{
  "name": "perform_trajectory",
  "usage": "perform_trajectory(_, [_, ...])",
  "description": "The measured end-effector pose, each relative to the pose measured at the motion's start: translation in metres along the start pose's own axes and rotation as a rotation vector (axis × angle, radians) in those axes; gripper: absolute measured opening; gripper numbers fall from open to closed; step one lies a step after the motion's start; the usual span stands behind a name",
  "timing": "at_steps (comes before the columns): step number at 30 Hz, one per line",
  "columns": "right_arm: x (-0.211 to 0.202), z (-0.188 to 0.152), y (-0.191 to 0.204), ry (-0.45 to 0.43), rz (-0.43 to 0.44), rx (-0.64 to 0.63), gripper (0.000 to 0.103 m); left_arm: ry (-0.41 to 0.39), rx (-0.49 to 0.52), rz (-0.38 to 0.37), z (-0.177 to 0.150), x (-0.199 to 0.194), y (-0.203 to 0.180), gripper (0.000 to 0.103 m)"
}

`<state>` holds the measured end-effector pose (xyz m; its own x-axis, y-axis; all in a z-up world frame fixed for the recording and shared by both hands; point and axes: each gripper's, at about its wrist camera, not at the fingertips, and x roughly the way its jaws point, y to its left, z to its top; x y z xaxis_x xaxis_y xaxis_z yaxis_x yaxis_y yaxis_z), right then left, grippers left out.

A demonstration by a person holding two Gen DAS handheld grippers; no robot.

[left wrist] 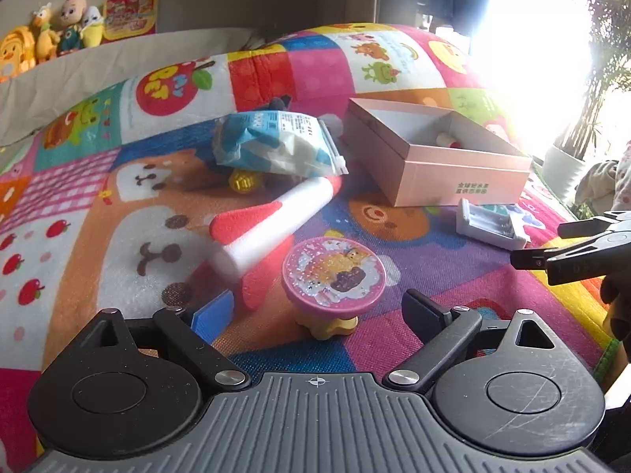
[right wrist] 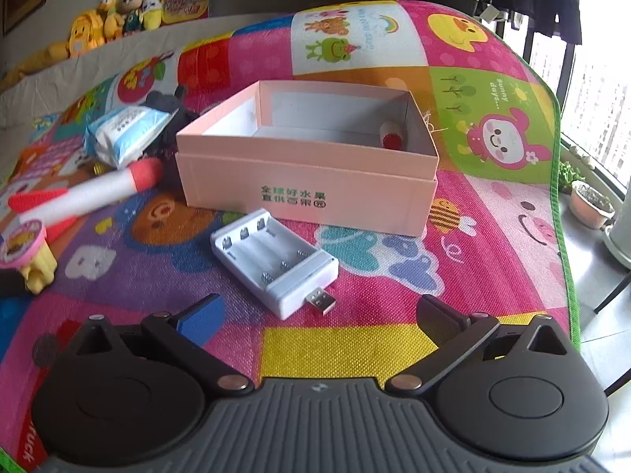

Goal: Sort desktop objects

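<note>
My left gripper [left wrist: 315, 307] is open, its fingers either side of a pink round-topped toy on a yellow base [left wrist: 334, 272], not touching it. A white foam rocket with red fins [left wrist: 272, 220] lies behind it. A blue-white tissue pack [left wrist: 276, 144] lies further back over a small yellow toy [left wrist: 242, 181]. My right gripper [right wrist: 315, 307] is open and empty, just in front of a white USB battery charger [right wrist: 274, 260]. The open pink box [right wrist: 311, 181] stands behind it and holds a small white-and-red object [right wrist: 391, 136]. The right gripper's fingers [left wrist: 572, 248] show at the left view's right edge.
Everything lies on a colourful cartoon play mat [right wrist: 493, 213] whose green edge [right wrist: 560, 213] drops off at the right. A dark plush item [right wrist: 169, 114] lies behind the tissue pack. Plush toys [right wrist: 114, 12] line the back ledge. Potted plants [right wrist: 591, 201] stand by the window.
</note>
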<state>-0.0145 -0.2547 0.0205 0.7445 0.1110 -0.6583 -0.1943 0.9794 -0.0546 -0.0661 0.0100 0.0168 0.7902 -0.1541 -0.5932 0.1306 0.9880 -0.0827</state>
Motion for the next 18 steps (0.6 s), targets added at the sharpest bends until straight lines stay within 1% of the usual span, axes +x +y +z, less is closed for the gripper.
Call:
perform_trajectory(2, [0.002, 0.002, -0.003, 0.013, -0.036, -0.023, 0.103, 0.002, -0.026, -0.001, -0.003, 0.007, 0.003, 0.097])
perform_trajectory(3, [0.004, 0.003, -0.005, 0.009, -0.083, -0.032, 0.103, 0.003, -0.032, -0.001, -0.004, 0.009, 0.004, 0.097])
perform_trajectory(4, [0.006, 0.006, -0.008, 0.001, -0.139, -0.038, 0.103, 0.008, -0.037, 0.001, -0.005, 0.011, 0.005, 0.097])
perform_trajectory(6, [0.010, 0.008, -0.012, -0.045, -0.312, -0.064, 0.103, 0.005, -0.046, -0.010, -0.007, 0.012, 0.007, 0.100])
perform_trajectory(7, [0.011, 0.007, -0.012, -0.069, -0.383, -0.083, 0.103, 0.002, -0.047, -0.015, -0.007, 0.012, 0.007, 0.100])
perform_trajectory(8, [0.009, 0.007, -0.014, -0.085, -0.398, -0.088, 0.103, 0.001, -0.050, -0.017, -0.008, 0.012, 0.008, 0.101])
perform_trajectory(9, [0.006, 0.007, -0.017, -0.089, -0.350, -0.069, 0.103, -0.001, -0.050, -0.020, -0.008, 0.012, 0.008, 0.101])
perform_trajectory(10, [0.002, 0.008, -0.020, -0.077, -0.270, -0.030, 0.103, -0.002, -0.049, -0.021, -0.008, 0.012, 0.008, 0.102])
perform_trajectory(11, [0.000, 0.009, -0.025, -0.052, -0.176, 0.024, 0.103, -0.002, -0.048, -0.022, -0.008, 0.013, 0.007, 0.102])
perform_trajectory(13, [0.003, 0.010, -0.027, -0.008, -0.049, 0.102, 0.103, -0.003, -0.046, -0.022, -0.009, 0.013, 0.007, 0.103])
perform_trajectory(14, [0.007, 0.011, -0.026, 0.008, -0.009, 0.128, 0.103, -0.003, -0.045, -0.021, -0.009, 0.013, 0.006, 0.103])
perform_trajectory(15, [0.013, 0.012, -0.024, 0.019, 0.012, 0.145, 0.103, -0.002, -0.044, -0.021, -0.009, 0.013, 0.006, 0.103])
perform_trajectory(16, [0.018, 0.014, -0.021, 0.029, 0.019, 0.155, 0.103, -0.002, -0.044, -0.021, -0.009, 0.013, 0.006, 0.103])
perform_trajectory(18, [0.029, 0.020, -0.015, 0.044, 0.006, 0.164, 0.103, -0.002, -0.043, -0.020, -0.009, 0.013, 0.006, 0.103])
